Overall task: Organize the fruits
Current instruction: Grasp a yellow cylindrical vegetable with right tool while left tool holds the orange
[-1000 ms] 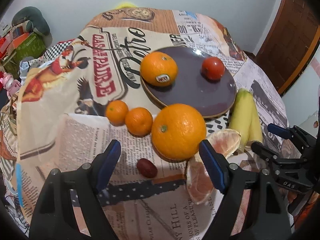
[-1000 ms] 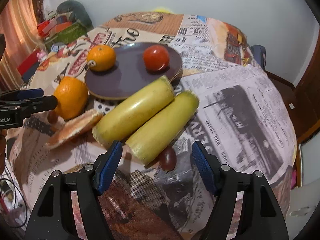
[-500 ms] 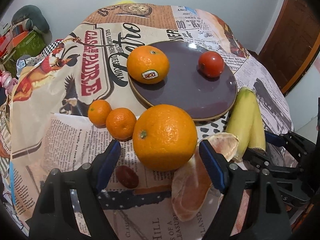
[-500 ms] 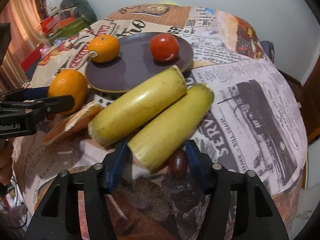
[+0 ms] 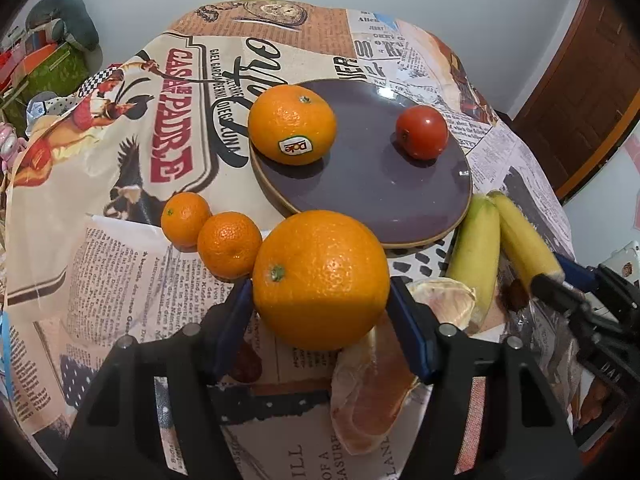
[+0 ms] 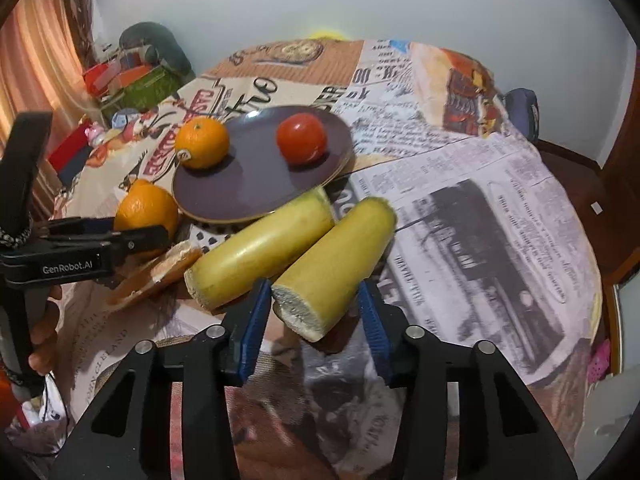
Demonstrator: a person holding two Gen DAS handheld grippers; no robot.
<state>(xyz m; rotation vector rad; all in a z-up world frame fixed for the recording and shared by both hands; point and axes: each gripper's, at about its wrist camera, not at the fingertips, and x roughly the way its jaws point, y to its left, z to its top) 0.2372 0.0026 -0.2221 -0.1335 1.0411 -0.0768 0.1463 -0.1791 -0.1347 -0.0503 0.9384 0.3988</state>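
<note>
A large orange (image 5: 320, 280) sits between the blue pads of my left gripper (image 5: 320, 294). Its jaws are closing and both pads touch the orange's sides. My right gripper (image 6: 312, 298) is also closing, with its pads pressed on the cut end of the right-hand banana piece (image 6: 336, 252), which is raised off the cloth. The other banana piece (image 6: 260, 248) lies beside it. On the purple plate (image 5: 372, 196) rest a stickered orange (image 5: 292, 124) and a tomato (image 5: 421, 132). Two small mandarins (image 5: 229, 244) lie left of the large orange.
A peeled citrus piece (image 5: 372, 392) and a dark red date (image 5: 244, 364) lie on the printed tablecloth (image 5: 120, 280) under my left gripper. Another date is partly hidden below the held banana. Boxes and clutter stand beyond the table's left edge, a wooden door at right.
My left gripper moved forward around the large orange and its jaws narrowed onto it. The right jaws closed on the right-hand banana piece and raised its near end.
</note>
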